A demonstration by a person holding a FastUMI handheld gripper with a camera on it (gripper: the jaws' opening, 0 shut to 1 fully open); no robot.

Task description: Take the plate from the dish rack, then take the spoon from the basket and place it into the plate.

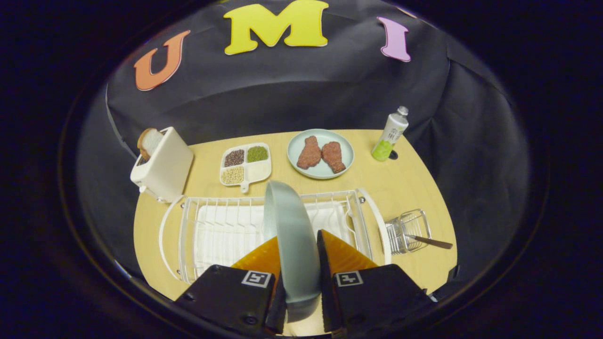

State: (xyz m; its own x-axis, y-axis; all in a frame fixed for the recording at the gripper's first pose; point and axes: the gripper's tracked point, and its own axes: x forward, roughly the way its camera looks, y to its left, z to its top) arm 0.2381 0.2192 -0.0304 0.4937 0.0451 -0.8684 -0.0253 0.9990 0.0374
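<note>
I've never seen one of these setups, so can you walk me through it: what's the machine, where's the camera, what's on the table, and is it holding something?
This is a hand-held gripper with two fingers, carried by a person. The camera rides on it and looks forward along the fingers, seen at the bottom. Both fingers press on a plate standing on edge over the dish rack. Beside the rack, a wire basket holds a spoon. Beyond the rack on the table are a toaster with bread, a divided tray of grains, a second plate with two pieces of meat, and a bottle.
</note>
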